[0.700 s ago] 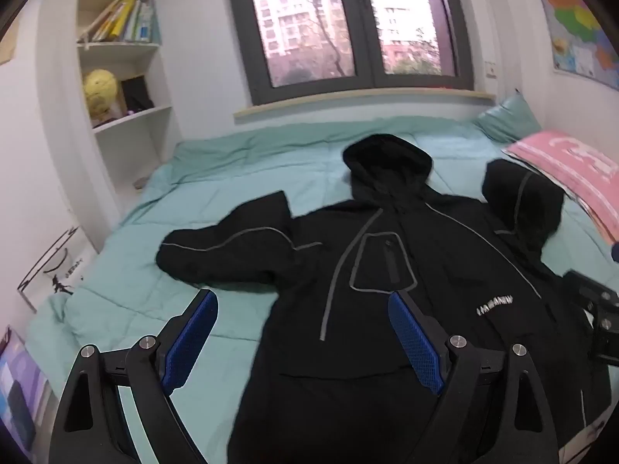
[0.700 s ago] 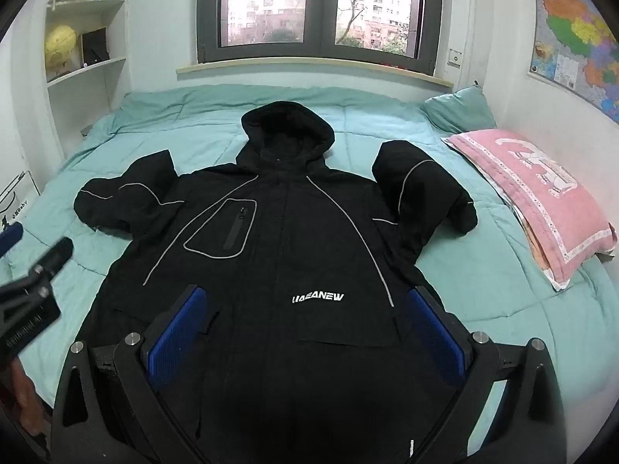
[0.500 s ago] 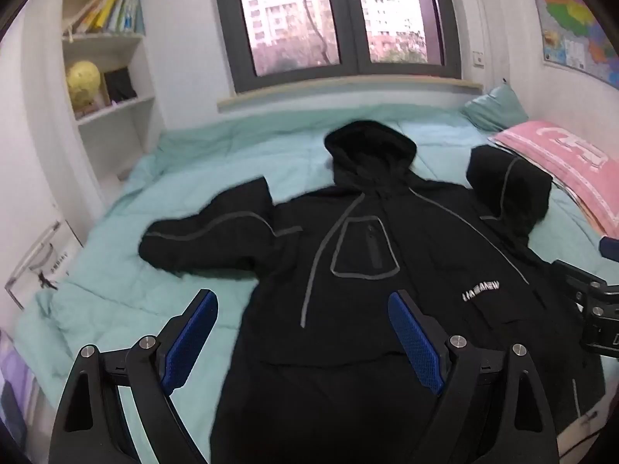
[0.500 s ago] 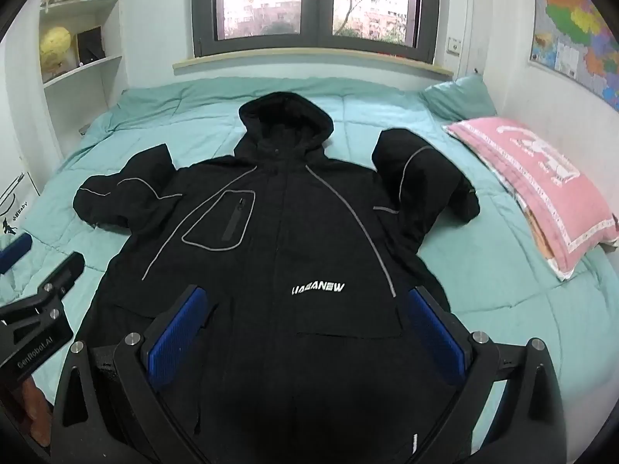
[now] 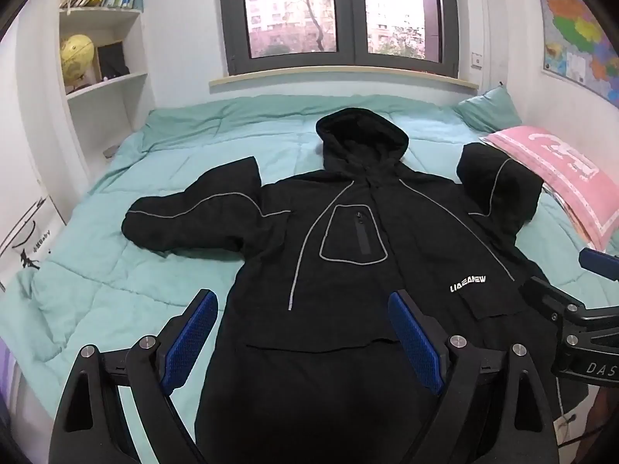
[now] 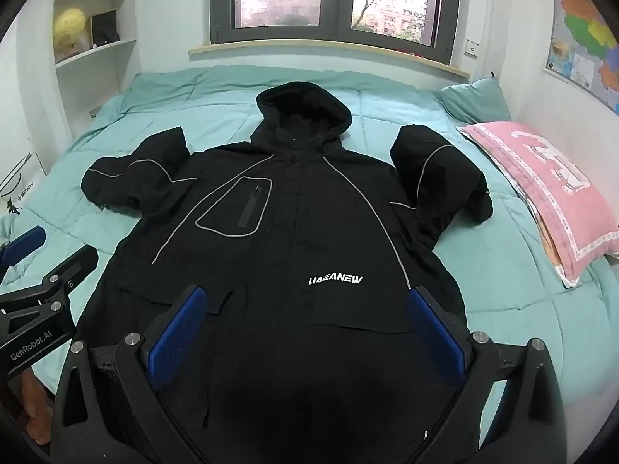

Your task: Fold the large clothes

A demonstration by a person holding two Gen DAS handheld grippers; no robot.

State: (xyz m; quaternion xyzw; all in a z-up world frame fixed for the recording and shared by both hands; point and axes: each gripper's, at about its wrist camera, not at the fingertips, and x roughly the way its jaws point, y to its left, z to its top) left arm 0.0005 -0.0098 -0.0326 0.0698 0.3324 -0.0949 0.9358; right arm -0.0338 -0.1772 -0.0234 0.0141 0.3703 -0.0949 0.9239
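A large black hooded jacket (image 5: 348, 255) (image 6: 294, 232) with grey piping and white chest lettering lies face up on the teal bed (image 5: 116, 270) (image 6: 514, 301), hood toward the window. Its left sleeve (image 5: 193, 216) stretches out sideways; its right sleeve (image 6: 437, 178) is bunched up beside the pink pillow. My left gripper (image 5: 303, 317) hovers open above the jacket's lower left side, blue pads wide apart with nothing between them. My right gripper (image 6: 305, 313) hovers open above the jacket's lower front, nothing held. Each gripper shows at the edge of the other's view.
A pink pillow (image 6: 549, 189) and a teal pillow (image 6: 476, 100) lie at the bed's right side by the wall with a map (image 5: 580, 31). White shelves (image 5: 100, 77) with a yellow globe and books stand left. A window (image 5: 340, 11) is behind the bed.
Both wrist views have shifted: the jacket now sits more centred in the left view and slightly lower and nearer in the right view. Both grippers stay open and empty.
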